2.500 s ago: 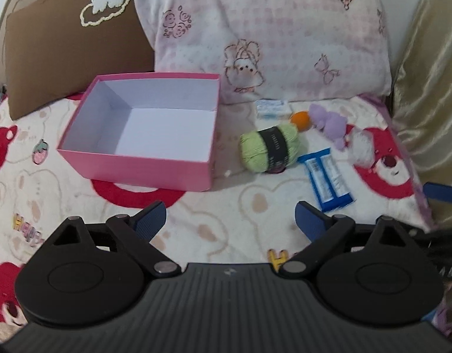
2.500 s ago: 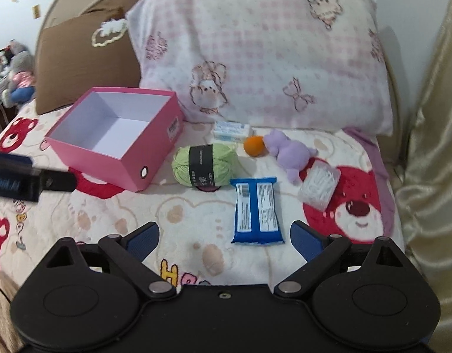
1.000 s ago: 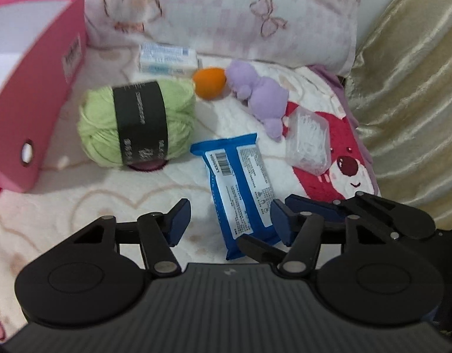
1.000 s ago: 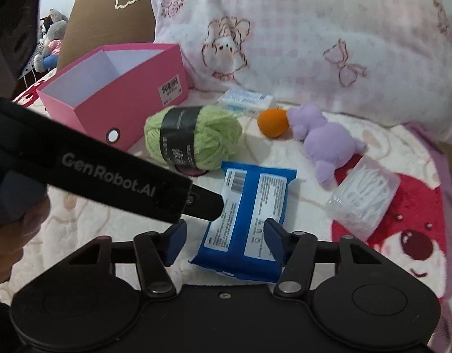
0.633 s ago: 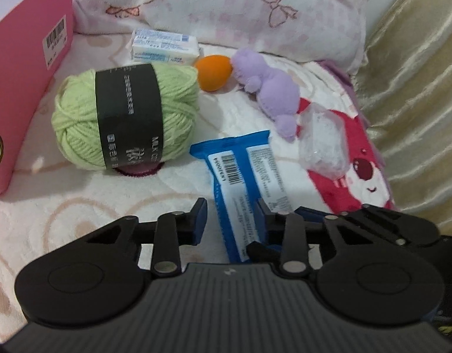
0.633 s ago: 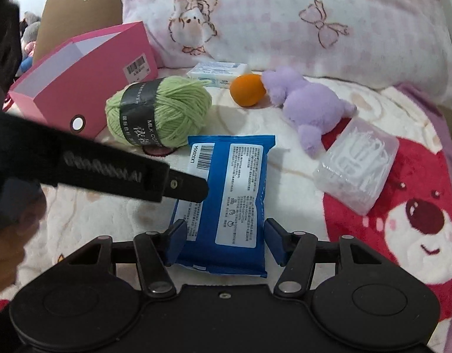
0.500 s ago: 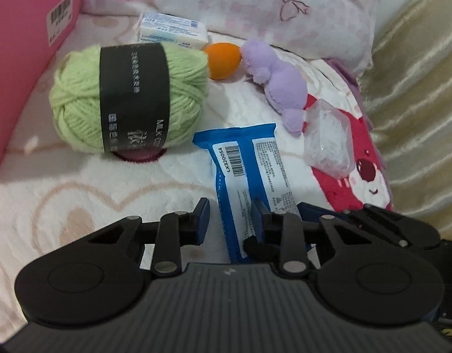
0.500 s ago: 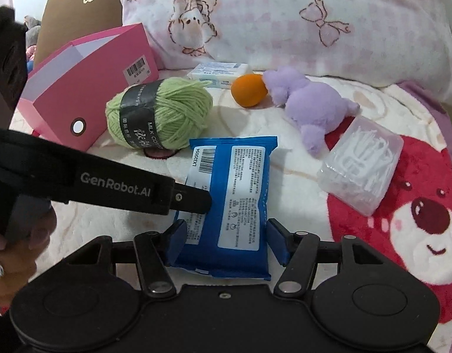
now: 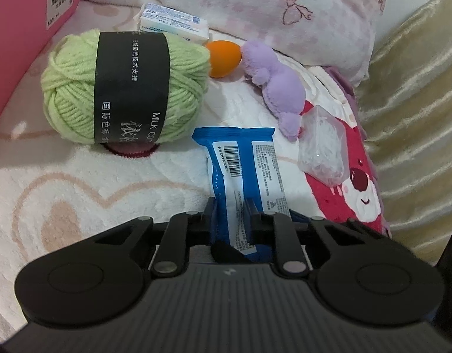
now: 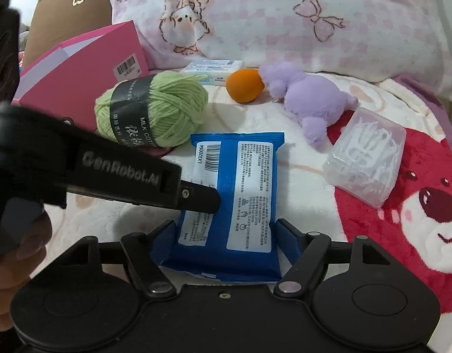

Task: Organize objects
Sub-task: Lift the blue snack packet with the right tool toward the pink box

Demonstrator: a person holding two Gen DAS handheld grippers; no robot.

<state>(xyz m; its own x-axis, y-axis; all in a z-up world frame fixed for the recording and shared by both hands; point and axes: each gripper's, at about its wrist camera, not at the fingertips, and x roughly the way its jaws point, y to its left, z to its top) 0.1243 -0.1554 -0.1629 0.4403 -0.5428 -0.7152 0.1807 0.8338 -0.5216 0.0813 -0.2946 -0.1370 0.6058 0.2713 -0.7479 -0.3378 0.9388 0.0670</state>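
A blue wipes packet [image 9: 249, 161] [image 10: 234, 182] lies on the bear-print blanket. My left gripper [image 9: 230, 213] is shut on the packet's left edge; in the right wrist view it shows as a black bar [image 10: 108, 173] that reaches onto the packet. My right gripper [image 10: 223, 229] has a finger against each long side of the packet's near end. A green yarn ball [image 9: 123, 88] [image 10: 155, 111] lies left of the packet. The pink box [image 10: 84, 73] [image 9: 28, 26] stands further left.
An orange ball [image 10: 245, 85], a purple plush [image 10: 311, 94], a clear plastic box of white sticks [image 10: 367, 153] and a small tissue pack [image 9: 173, 23] lie behind and to the right. A pink pillow [image 10: 285, 20] backs the bed. A gold curtain [image 9: 417, 103] hangs at right.
Both grippers have moved in on the blue packet. The left jaws closed from half open onto its left edge. The right fingers closed in against its sides.
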